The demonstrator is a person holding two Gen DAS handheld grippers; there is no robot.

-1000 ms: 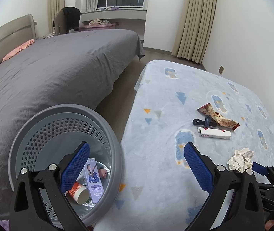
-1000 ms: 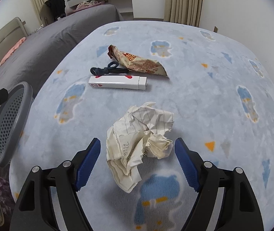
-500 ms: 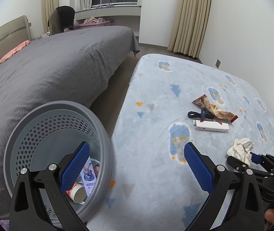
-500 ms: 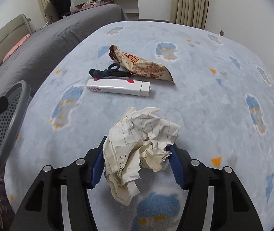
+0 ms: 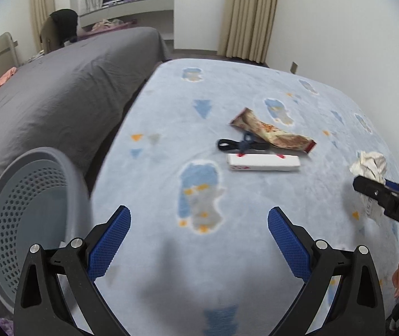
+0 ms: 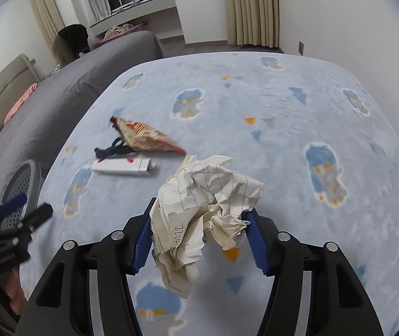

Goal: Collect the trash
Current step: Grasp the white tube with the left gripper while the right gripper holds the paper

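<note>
My right gripper (image 6: 199,240) is shut on a crumpled ball of lined paper (image 6: 208,204) and holds it above the blue mat (image 6: 283,128); the paper also shows at the right of the left wrist view (image 5: 369,165). My left gripper (image 5: 199,240) is open and empty over the mat's near left part, beside the grey perforated bin (image 5: 25,212). A snack wrapper (image 5: 272,134), a dark hair tie (image 5: 241,145) and a white box (image 5: 264,162) lie together on the mat.
A bed with a grey cover (image 5: 59,84) runs along the left, with a strip of floor between it and the mat. Beige curtains (image 5: 247,14) and a white wall stand behind. The bin also shows in the right wrist view (image 6: 23,184).
My right gripper closed on the crumpled paper and lifted it off the mat. My left gripper swung right, away from the bin and over the mat.
</note>
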